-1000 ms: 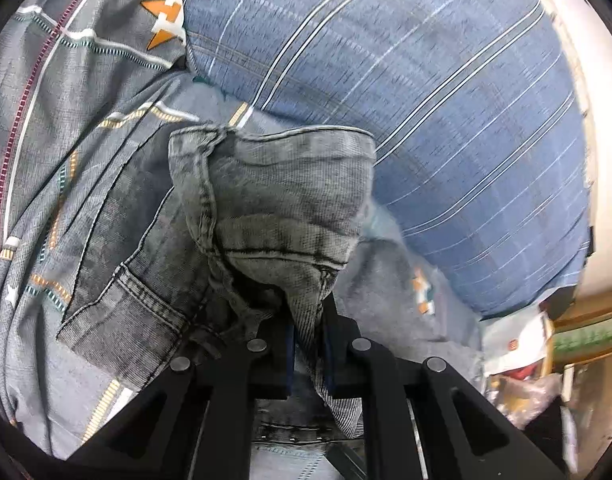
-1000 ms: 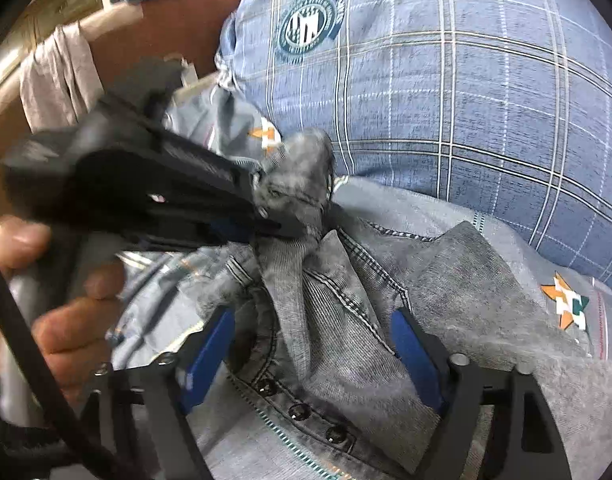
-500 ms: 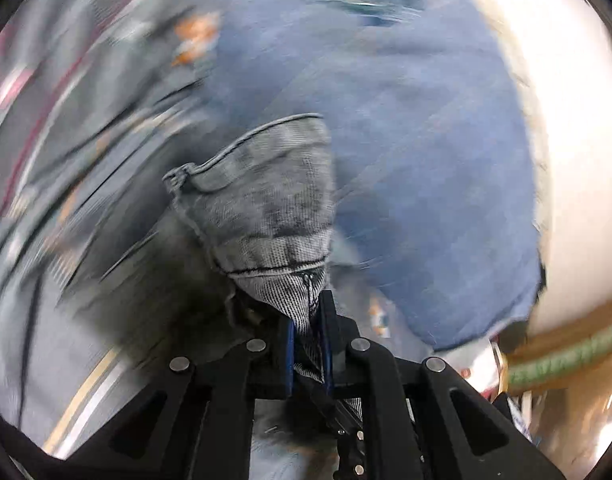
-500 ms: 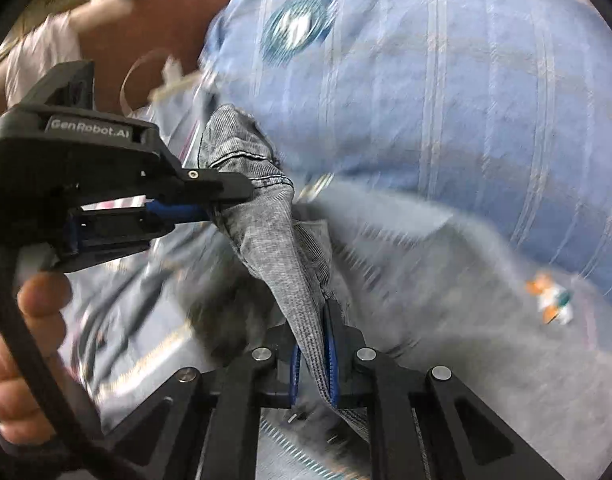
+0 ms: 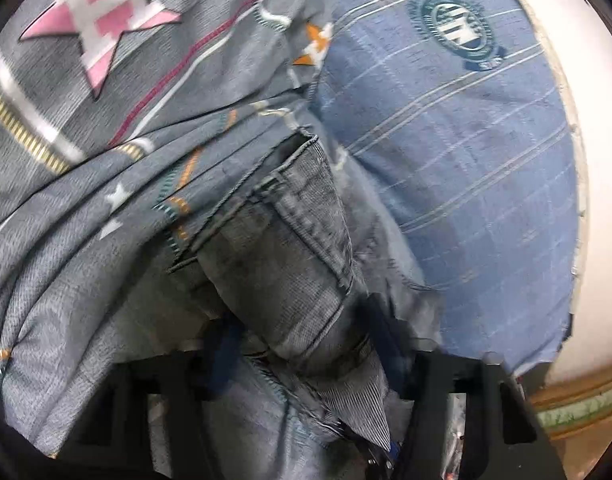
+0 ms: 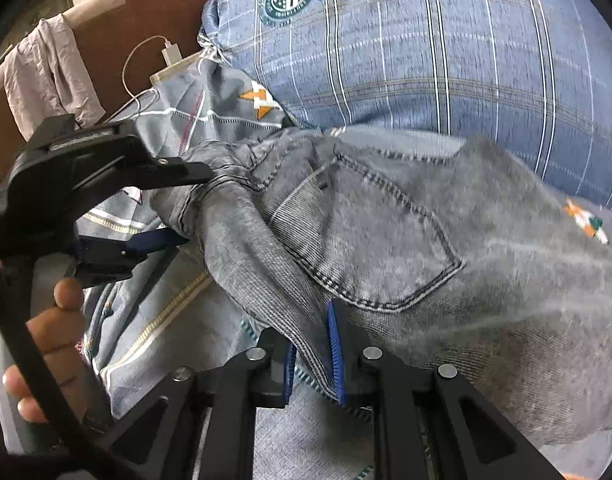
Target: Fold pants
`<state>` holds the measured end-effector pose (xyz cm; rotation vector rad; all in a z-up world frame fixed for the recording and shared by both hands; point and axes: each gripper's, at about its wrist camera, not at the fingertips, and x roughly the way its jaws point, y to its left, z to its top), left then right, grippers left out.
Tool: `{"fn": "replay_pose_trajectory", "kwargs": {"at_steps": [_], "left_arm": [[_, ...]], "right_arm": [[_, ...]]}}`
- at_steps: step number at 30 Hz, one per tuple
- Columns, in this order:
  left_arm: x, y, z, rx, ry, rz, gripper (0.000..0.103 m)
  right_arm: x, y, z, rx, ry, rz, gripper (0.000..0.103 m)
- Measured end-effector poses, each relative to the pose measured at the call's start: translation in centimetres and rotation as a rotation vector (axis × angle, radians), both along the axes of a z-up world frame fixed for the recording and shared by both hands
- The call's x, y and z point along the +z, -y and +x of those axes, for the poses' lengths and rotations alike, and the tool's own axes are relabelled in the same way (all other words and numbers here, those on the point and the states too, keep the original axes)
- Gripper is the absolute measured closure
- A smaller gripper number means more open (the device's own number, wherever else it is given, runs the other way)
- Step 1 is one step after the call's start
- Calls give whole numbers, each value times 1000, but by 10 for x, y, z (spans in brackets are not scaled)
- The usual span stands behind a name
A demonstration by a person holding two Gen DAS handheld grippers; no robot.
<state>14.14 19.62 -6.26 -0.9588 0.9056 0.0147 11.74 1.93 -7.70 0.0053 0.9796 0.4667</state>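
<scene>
The grey denim pants (image 6: 369, 240) lay bunched on a patterned grey bedsheet (image 5: 86, 208), just beside a blue plaid pillow (image 6: 445, 52) that bore a round teal crest. In the right wrist view, the back pocket faced up, with its stitched outline plain to see, and the waistband end trailed off toward the left. The right gripper (image 6: 313, 356) had its blue-padded fingers nearly together, with a fold of the denim pinched between them. The left gripper (image 6: 186, 204) stood with its jaws well apart; the upper black finger rested above the bunched waistband and the lower blue pad lay beneath it, so the cloth sat between them but was not squeezed. From the left wrist view the same spread showed (though blurred): the fingers sat wide at either side of a ridge of denim (image 5: 298, 264). The person's left hand (image 6: 54, 340) gripped the handle. Behind the bed, a white charger and cable (image 6: 170, 54) lay near the pillow, and a pale garment (image 6: 46, 68) hung over a brown headboard (image 6: 146, 12).
</scene>
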Motion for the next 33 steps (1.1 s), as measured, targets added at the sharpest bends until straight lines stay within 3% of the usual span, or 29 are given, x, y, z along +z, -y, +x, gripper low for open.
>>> {"fn": "replay_pose_trajectory", "kwargs": {"at_steps": [1,5,6,7,9,11,12,14,17,20,22,25,30,33], "left_arm": [[2,3,2,-10,-18,45,89],[10,-1,-9,-2,-5,107,88],[8,-1,-9,1,-20,126,82],[3,0,-10,3,-54,146,67],[-8,2,-5,-11,-130,167,56],[-8,1,-9,6,-123,167,56],[1,2,-13,23,-92,207,56],[18,8,-23,55,-40,317,55],[43,32,-39,66,41,493,42],[62,78,-51,-49,123,574,42],[73,121,-58,-166,184,615,37],[83,194,-63,-348,251,690,30],[77,313,-61,-626,321,767,29],[61,378,-60,-801,337,807,29]], "right_arm": [[-3,0,-1,-2,-3,-1,85],[0,1,-1,-6,-15,4,80],[2,4,-4,-8,-17,14,74],[6,8,-8,-14,-22,20,59],[13,20,-15,-32,-24,38,38],[26,39,-24,-53,-12,79,36],[35,52,-28,-63,-9,105,36],[54,77,-33,-99,15,138,36],[83,135,-37,-215,79,195,36],[89,190,-40,-369,122,249,36],[83,233,-41,-491,96,332,36],[80,290,-40,-589,25,441,36],[99,362,-63,-718,43,431,36],[94,393,-75,-783,15,397,36]]}}
